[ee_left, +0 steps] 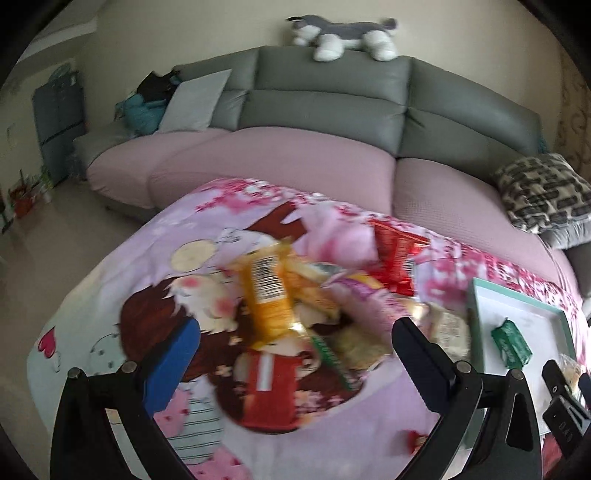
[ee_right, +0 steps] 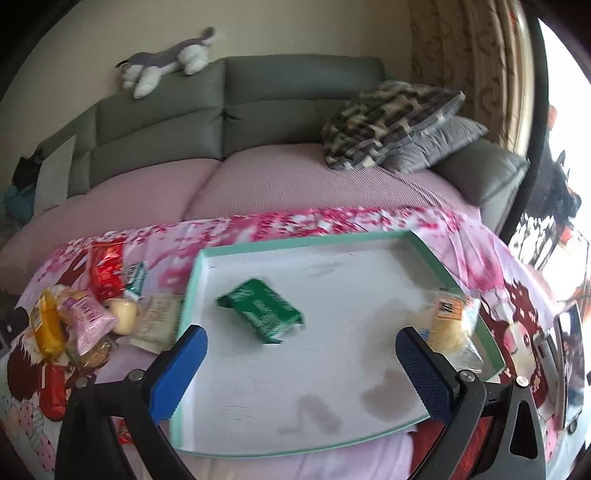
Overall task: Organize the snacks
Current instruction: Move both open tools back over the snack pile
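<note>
A pile of snack packets lies on a pink cartoon-print cloth (ee_left: pixel 92 295): an orange packet (ee_left: pixel 267 295), a red packet (ee_left: pixel 397 254), a pink packet (ee_right: pixel 88 317) and pale buns. A white tray with a teal rim (ee_right: pixel 306 242) sits to the right; it holds a green packet (ee_right: pixel 262 310) and a bagged bun (ee_right: pixel 452 325). My left gripper (ee_left: pixel 291 350) is open and empty above the pile. My right gripper (ee_right: pixel 301 350) is open and empty above the tray, the green packet just beyond its fingers.
A grey sofa with pink seat covers (ee_left: pixel 295 155) runs behind the cloth. A plush husky (ee_left: pixel 343 35) lies on its back. Patterned cushions (ee_right: pixel 391 122) sit at the right end. The tray (ee_left: pixel 476 325) shows at the right of the left wrist view.
</note>
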Tool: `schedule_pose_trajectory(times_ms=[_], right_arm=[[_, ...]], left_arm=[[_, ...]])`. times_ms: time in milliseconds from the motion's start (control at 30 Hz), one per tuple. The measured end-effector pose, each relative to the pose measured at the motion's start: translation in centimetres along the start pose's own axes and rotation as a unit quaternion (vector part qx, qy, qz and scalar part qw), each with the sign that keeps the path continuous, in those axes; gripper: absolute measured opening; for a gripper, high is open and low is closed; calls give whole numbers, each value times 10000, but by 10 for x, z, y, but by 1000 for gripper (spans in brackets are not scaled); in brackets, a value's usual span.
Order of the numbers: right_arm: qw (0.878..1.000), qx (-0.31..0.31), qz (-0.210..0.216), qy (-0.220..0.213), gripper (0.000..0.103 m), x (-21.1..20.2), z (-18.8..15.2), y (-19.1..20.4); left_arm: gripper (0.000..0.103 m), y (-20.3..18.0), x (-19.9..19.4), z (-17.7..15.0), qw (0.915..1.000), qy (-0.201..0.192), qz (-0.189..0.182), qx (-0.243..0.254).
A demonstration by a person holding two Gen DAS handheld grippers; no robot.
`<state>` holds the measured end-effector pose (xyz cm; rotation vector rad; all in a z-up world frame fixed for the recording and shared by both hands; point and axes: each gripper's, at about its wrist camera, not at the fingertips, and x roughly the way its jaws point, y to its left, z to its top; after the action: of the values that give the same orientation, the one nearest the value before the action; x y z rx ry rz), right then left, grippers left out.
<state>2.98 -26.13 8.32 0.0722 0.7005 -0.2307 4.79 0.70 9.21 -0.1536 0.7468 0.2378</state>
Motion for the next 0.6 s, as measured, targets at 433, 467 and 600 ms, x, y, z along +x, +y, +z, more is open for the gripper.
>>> schedule_pose_trajectory(times_ms=[433,467,600], right_arm=[[9939,-356,966,404,103,-14,-17,73],[9931,-366,1020,441,103,-15,-19,77],[9911,-558,1075,549,103,-18,-30,92]], left_arm=[[103,56,0,-11,9991,318,-200,-192],[103,58,1,-13,9990,331,-222,-202],[103,64,5,-18,9981,378,-373,-314]])
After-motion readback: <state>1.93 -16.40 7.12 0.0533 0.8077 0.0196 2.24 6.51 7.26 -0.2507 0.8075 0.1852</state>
